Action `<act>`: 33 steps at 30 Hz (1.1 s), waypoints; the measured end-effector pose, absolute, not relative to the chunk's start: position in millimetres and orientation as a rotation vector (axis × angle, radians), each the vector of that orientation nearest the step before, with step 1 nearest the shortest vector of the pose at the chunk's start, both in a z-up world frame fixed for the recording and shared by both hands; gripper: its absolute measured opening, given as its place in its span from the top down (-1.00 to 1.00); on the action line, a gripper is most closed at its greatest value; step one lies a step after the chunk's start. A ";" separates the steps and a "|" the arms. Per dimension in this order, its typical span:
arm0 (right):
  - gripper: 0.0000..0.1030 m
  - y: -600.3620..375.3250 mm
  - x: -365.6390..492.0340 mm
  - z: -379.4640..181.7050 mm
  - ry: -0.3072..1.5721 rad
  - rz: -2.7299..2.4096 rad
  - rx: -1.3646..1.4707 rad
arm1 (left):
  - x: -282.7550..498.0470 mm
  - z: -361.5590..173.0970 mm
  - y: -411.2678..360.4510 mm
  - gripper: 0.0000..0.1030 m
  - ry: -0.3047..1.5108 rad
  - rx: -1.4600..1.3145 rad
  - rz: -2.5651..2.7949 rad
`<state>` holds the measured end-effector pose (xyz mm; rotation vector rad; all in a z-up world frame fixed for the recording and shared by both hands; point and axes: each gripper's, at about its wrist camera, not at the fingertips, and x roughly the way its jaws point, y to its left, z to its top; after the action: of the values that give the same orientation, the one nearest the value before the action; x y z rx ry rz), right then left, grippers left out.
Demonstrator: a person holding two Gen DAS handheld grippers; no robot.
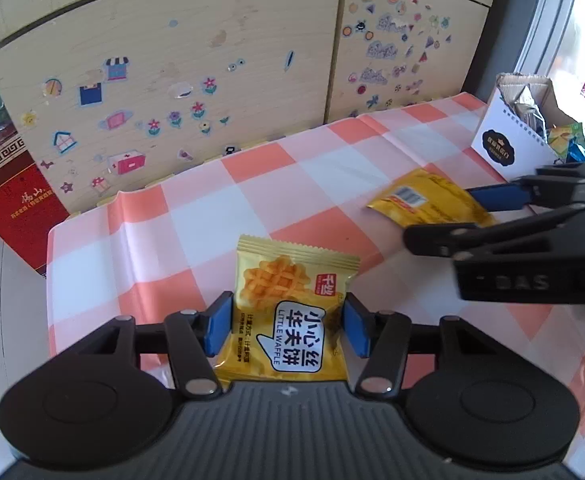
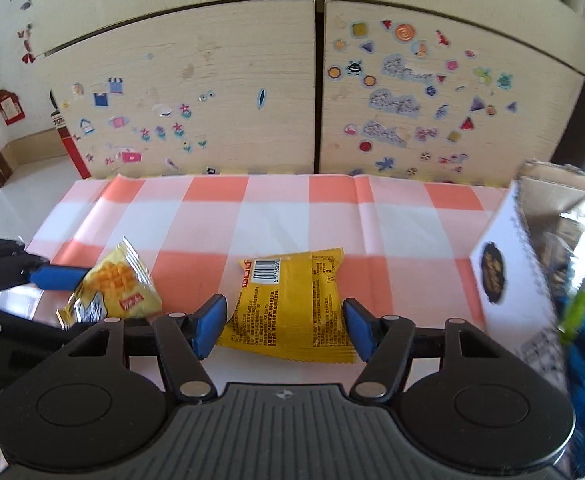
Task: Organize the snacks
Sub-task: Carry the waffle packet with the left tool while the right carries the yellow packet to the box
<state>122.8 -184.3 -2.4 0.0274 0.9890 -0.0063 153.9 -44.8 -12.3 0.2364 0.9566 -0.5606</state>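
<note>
A: On the orange-and-white checked tablecloth [image 1: 196, 208], the left gripper [image 1: 286, 330] clamps a yellow "Little Waffle" packet [image 1: 288, 312], its blue pads [image 1: 218, 330] pressed against both side edges. The packet sits face up at the near left of the table

B: And the right gripper [image 2: 284, 326]?

A: Its fingers stand apart, straddling a second yellow packet [image 2: 292, 304] that lies barcode side up near the middle of the cloth. The pads [image 2: 210, 330] sit just beside its edges; whether they touch cannot be told

B: What lies beyond?

A: A white cardboard box [image 2: 508, 280] holding more snack bags stands at the right, and a sticker-covered wooden cabinet [image 2: 212, 100] runs along the far side
</note>
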 end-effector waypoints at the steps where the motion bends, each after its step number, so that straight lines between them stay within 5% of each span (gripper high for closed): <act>1: -0.36 -185.4 117.0 1.0 0.992 -0.008 0.021 | 152.0 -11.6 -43.9 -0.09 0.958 0.233 -0.559; 11: -0.26 -189.6 65.1 27.5 1.017 0.018 0.090 | 123.5 -6.0 -32.3 -0.09 0.970 0.214 -0.535; 16: -0.27 -194.2 59.1 9.4 1.069 0.005 0.139 | 117.1 -7.0 -31.6 -0.57 0.968 0.206 -0.525; 21: -0.48 -198.8 58.8 4.5 1.096 -0.002 0.206 | 118.3 -9.8 -37.0 -0.76 0.949 0.257 -0.531; 29: -0.66 -184.6 62.7 -1.6 1.103 0.014 0.097 | 127.6 -13.4 -36.7 -0.84 0.958 0.234 -0.522; 33: -0.54 -181.3 64.1 -2.4 1.100 0.018 0.030 | 126.1 -11.8 -35.6 -0.65 0.960 0.230 -0.530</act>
<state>64.1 -181.3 -2.4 0.0296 1.0997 0.0181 126.1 -35.6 -11.8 0.2298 0.9601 -0.5302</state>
